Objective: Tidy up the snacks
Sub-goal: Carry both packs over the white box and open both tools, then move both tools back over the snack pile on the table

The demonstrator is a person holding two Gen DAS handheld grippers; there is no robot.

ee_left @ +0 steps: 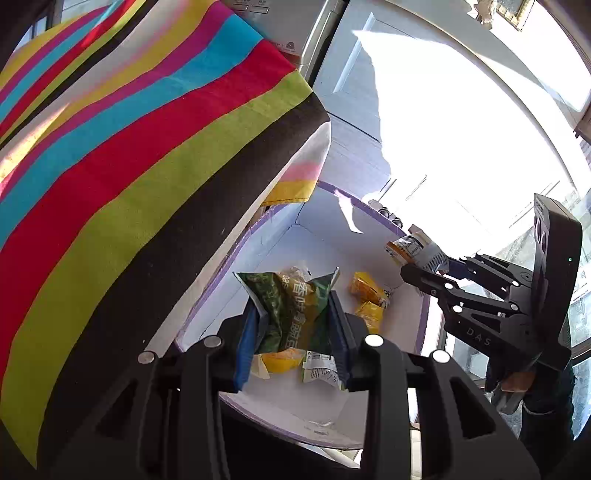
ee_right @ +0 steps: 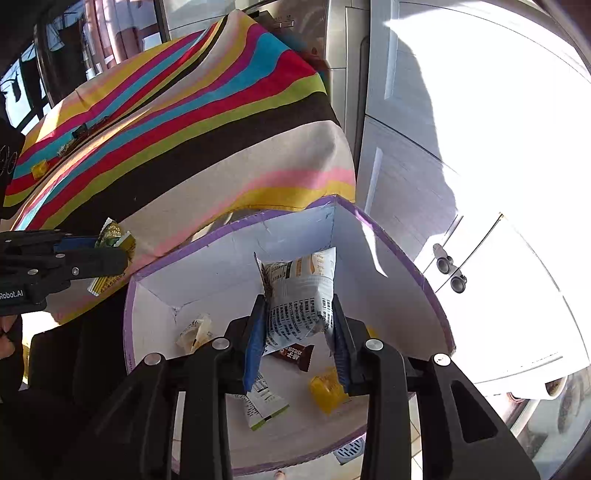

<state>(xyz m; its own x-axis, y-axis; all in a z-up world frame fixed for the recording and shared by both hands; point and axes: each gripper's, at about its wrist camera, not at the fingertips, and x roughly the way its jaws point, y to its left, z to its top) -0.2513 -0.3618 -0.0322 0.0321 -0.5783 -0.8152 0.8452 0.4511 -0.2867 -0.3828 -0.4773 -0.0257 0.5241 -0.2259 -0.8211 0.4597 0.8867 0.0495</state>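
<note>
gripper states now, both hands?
Left gripper: closed on green snack packet, over the white box.
Right gripper: closed on white snack packet, over the same box.

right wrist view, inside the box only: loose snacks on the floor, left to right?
Pale wrapped snack → white packet with green edge → brown chocolate bar → yellow wrapped snack. All lie on the floor of the purple-rimmed box.

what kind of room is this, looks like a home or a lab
Most likely a home kitchen or dining area. A table wears a striped tablecloth, white panelled cabinets with round knobs stand close by, and what looks like a steel appliance rises behind the table. A purple-rimmed box of snacks sits below the table edge.
</note>
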